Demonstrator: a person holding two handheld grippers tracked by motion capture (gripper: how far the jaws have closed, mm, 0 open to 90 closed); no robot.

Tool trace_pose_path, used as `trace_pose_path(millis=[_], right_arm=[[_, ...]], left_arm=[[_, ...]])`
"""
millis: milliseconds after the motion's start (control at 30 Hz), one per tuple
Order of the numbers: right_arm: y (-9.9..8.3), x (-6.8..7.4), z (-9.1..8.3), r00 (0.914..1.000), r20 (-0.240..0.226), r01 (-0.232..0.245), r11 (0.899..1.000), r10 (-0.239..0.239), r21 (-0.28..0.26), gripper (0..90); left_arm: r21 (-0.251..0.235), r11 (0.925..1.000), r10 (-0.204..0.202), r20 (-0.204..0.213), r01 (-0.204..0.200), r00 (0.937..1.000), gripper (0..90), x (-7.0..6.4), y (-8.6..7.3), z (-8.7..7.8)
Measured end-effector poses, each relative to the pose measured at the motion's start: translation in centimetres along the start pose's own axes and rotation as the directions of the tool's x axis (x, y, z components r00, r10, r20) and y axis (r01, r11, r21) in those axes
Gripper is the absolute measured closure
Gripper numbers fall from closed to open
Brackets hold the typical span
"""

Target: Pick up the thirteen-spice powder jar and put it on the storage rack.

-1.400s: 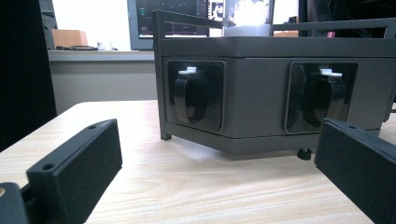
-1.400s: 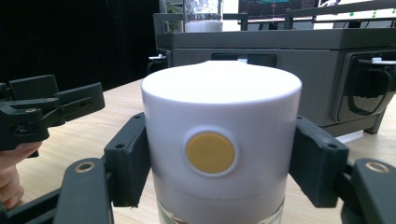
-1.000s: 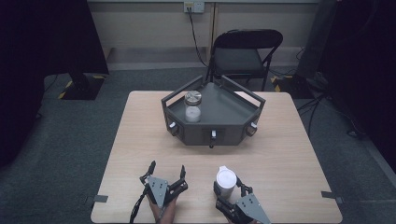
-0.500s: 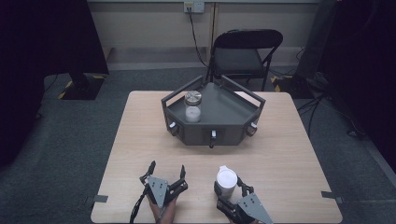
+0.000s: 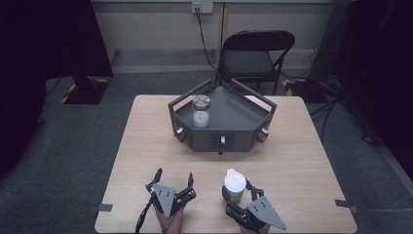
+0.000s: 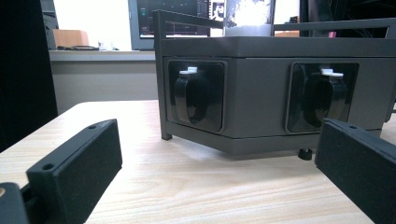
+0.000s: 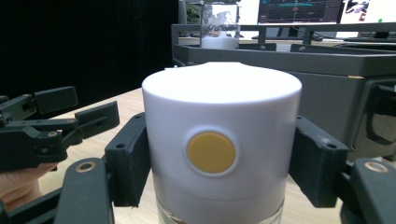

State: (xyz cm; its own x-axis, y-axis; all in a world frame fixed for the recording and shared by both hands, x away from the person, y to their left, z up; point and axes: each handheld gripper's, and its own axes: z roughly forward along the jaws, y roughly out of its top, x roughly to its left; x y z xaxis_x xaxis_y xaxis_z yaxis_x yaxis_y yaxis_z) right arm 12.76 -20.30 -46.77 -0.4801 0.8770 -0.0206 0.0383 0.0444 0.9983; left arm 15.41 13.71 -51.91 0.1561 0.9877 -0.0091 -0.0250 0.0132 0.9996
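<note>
A jar with a white cap [image 5: 234, 183] stands on the table near the front edge. My right gripper [image 5: 238, 191] is shut on it. In the right gripper view both jaws press the sides of the white cap [image 7: 219, 93], which carries a round yellow button [image 7: 211, 151], and clear glass shows below. My left gripper [image 5: 174, 179] rests on the table to the jar's left, open wide with nothing between its fingers [image 6: 74, 168]. It also appears in the right gripper view as the left gripper [image 7: 56, 119].
A dark grey railed tray stand [image 5: 234, 114] sits mid-table with knobs on its front faces [image 6: 191, 95]. On it stand a metal-lidded jar [image 5: 201, 103] and a glass jar [image 5: 200, 119]. A folding chair [image 5: 255, 53] stands behind the table.
</note>
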Motion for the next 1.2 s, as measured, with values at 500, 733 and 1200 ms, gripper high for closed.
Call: trace_pose_path(millis=[500, 733, 1200], right_arm=[[3.3, -3.6, 2.5, 0.9952, -0.096, 0.017, 1.0, -0.019, -0.02, 29.8], [4.7, -5.5, 4.1, 0.9906, -0.131, 0.038, 0.999, -0.039, -0.014, 29.8], [8.3, -8.2, 7.0, 0.9908, -0.134, 0.018, 0.999, -0.021, -0.026, 29.8]], left_arm=[[0.0, 1.0, 0.0, 0.0, 0.0, 1.0, 0.1, 0.0, 0.0, 0.0], [0.0, 1.0, 0.0, 0.0, 0.0, 1.0, 0.1, 0.0, 0.0, 0.0], [0.0, 1.0, -0.001, 0.0, 0.001, 1.0, 0.1, 0.0, 0.0, 0.0]])
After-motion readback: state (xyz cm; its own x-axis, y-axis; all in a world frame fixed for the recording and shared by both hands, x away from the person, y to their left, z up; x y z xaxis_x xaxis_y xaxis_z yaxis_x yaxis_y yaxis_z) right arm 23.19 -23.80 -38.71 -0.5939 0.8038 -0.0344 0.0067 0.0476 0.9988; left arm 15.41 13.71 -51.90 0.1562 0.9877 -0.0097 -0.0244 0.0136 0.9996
